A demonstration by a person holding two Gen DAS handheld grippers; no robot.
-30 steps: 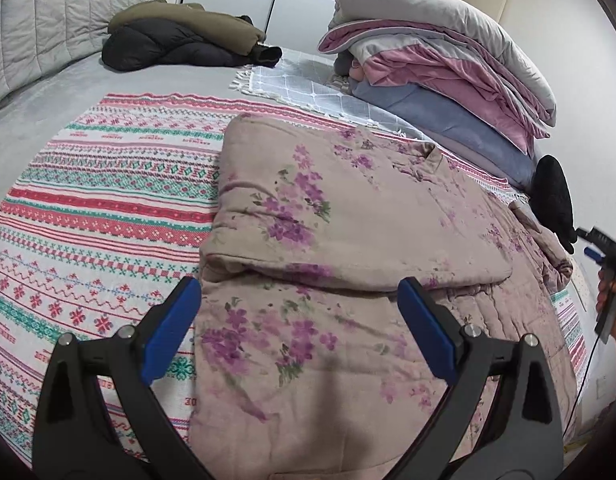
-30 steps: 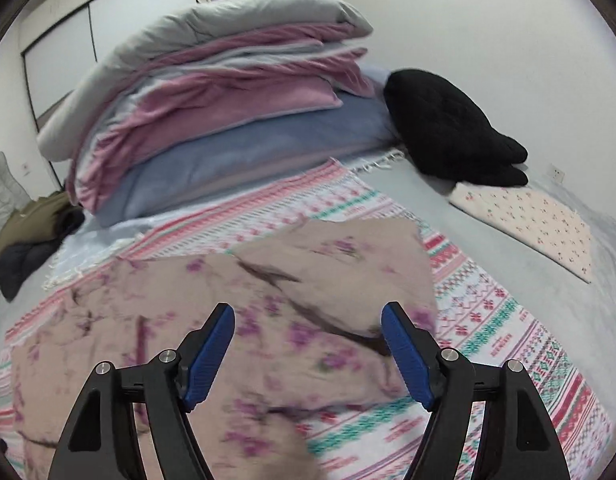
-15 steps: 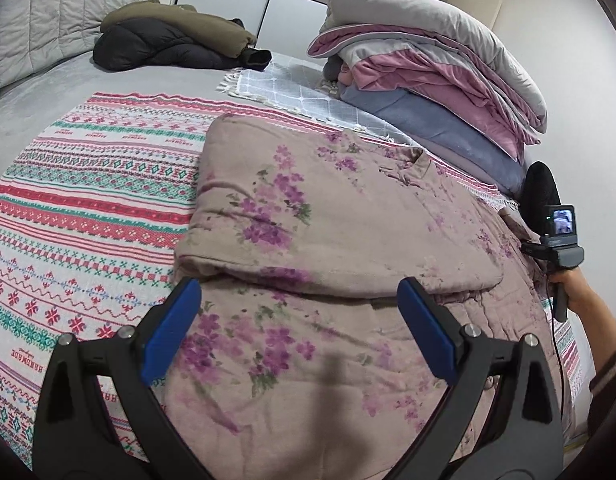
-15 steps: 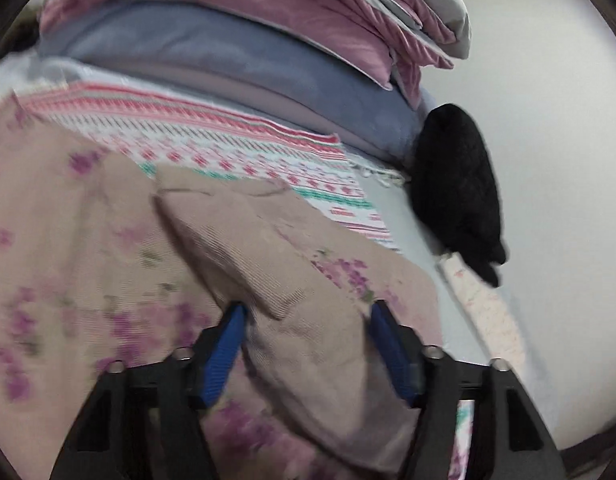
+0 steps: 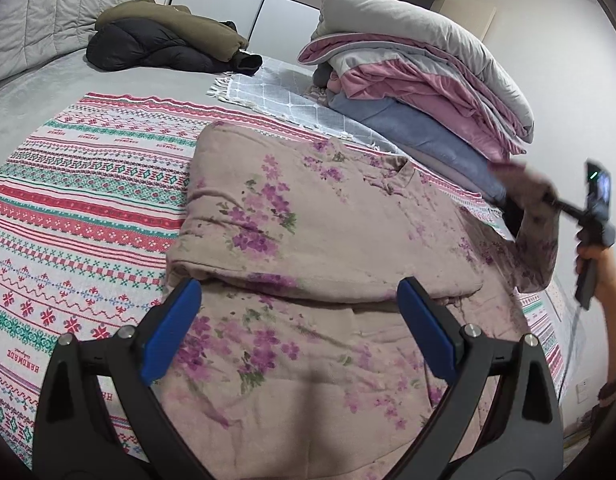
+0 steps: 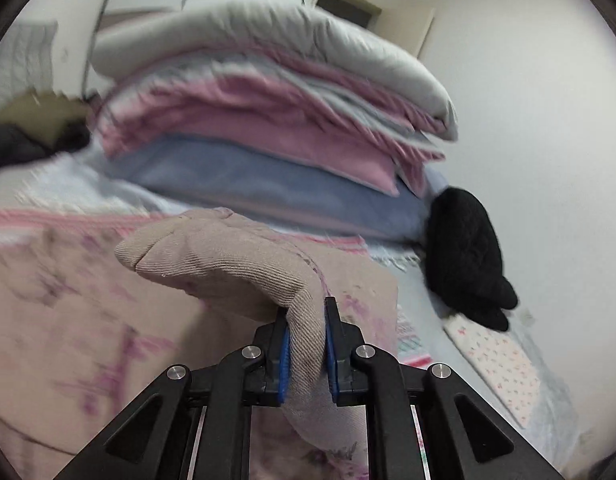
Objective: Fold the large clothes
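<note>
Your right tongs [image 6: 305, 354] have just been closing and are now clenched on the sleeve [image 6: 227, 256] of the floral padded jacket [image 5: 308, 240], with the beige fabric pressed between the two blue pads [image 6: 284, 360]. The sleeve rises up from the tongs and bends over to the left, so its cuff end hangs in the air above the rest of the jacket. In the left wrist view you see the right tongs far on the right side, held by your right hand [image 5: 600, 268], with the sleeve lifted off the bed [image 5: 35, 100]. Your left tongs [image 5: 299, 328] are released, the jaws wide apart and nothing pressed between them; they hover just above the lower part of the jacket. The jacket lies flat on the striped patterned blanket [image 5: 87, 200], with one side already folded over its body in front of the left tongs. Beyond the right tongs there is a stack of folded quilts [image 6: 267, 120], and to the right of it a black garment [image 6: 464, 256].
</note>
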